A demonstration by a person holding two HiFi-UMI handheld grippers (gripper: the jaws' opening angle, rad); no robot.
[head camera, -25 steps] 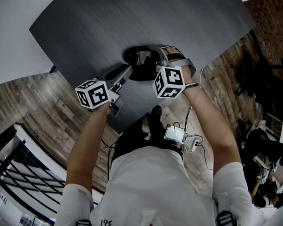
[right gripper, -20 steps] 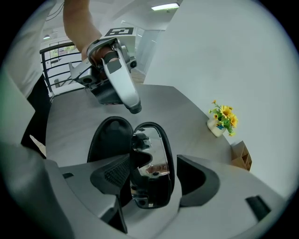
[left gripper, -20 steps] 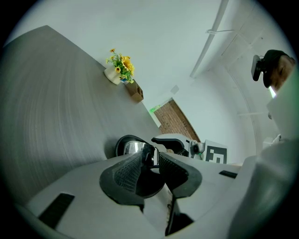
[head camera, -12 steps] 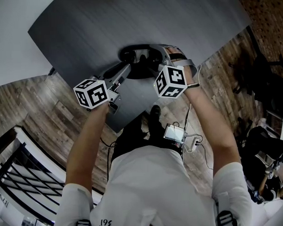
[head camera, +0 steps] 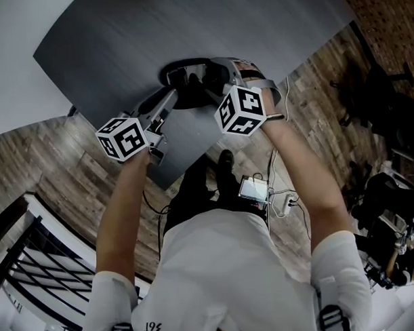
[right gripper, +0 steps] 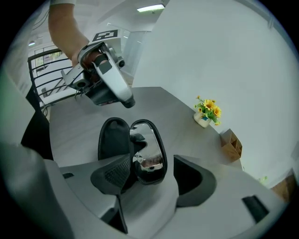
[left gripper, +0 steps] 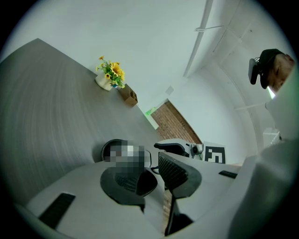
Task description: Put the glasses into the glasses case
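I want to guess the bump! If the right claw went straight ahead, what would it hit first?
Probably the open glasses case, lying straight ahead of the right claw on the table; depth is unclear.

Looks along the right claw (right gripper: 153, 172), jaws spread wide and pressing on nothing, onto an open black oval glasses case (right gripper: 148, 149) lying on the grey desk (right gripper: 177, 116), mirrored half between the jaws, dark half partly behind one pad. Shows at upper left a hand (right gripper: 88, 55) gripping the white-and-grey left claw (right gripper: 127, 101) above the desk, apart from the case. Takes in, far right, a white pot of yellow flowers (right gripper: 208, 112) beside a brown cardboard box (right gripper: 231, 144).
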